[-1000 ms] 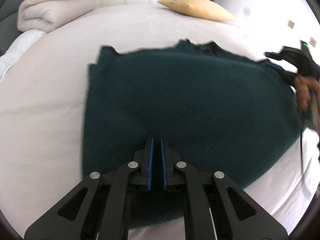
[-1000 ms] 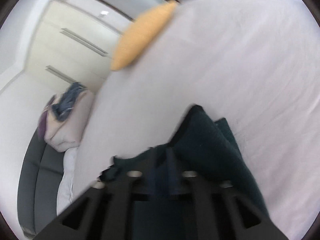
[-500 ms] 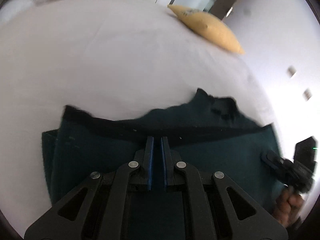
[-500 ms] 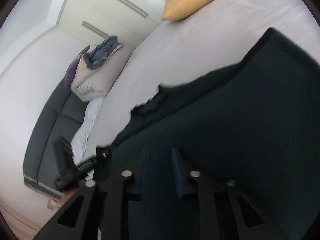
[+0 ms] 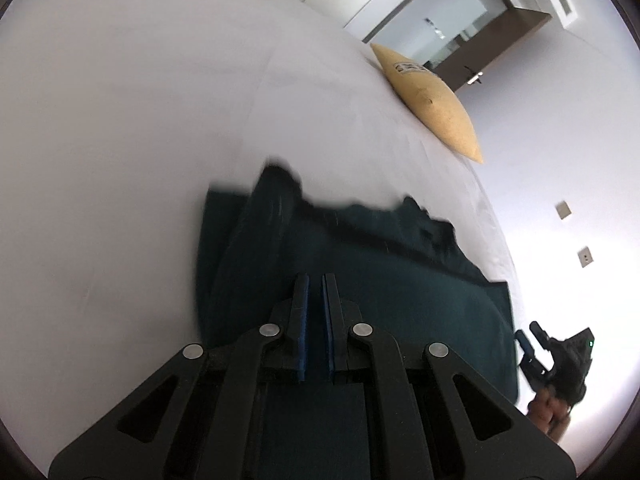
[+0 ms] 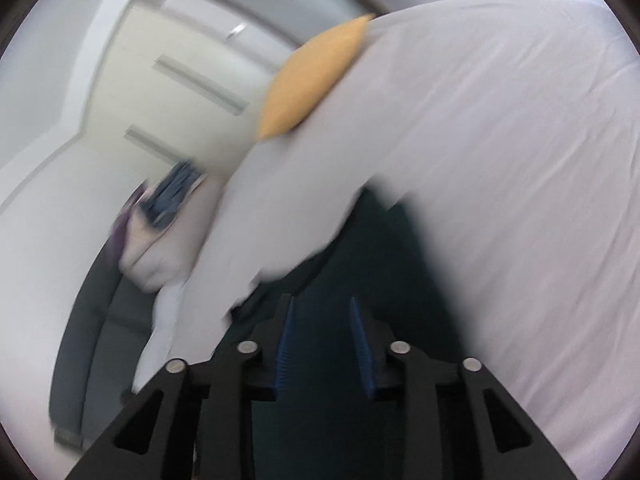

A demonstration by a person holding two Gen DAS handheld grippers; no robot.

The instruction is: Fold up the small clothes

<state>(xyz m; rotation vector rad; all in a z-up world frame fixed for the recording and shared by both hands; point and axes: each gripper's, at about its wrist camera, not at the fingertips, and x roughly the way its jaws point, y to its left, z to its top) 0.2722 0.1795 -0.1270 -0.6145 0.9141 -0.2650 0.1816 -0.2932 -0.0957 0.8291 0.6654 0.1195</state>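
A dark teal garment (image 5: 400,300) lies folded over on the white bed (image 5: 140,140). My left gripper (image 5: 315,280) hovers over its near part with the jaws nearly together and nothing clearly between them. My right gripper (image 6: 322,304) is open over the same garment (image 6: 384,264), its blue pads apart; the view is blurred. The right gripper also shows in the left wrist view (image 5: 560,356) at the garment's right edge, held by a hand.
A yellow pillow (image 5: 432,100) lies at the far edge of the bed, also seen in the right wrist view (image 6: 312,80). A folded duvet with clothes on it (image 6: 160,220) sits on a dark sofa (image 6: 88,340) beside the bed.
The garment's near part has been carried over onto its far part, so it now lies folded. My right gripper has opened wider. Both cameras have swung.
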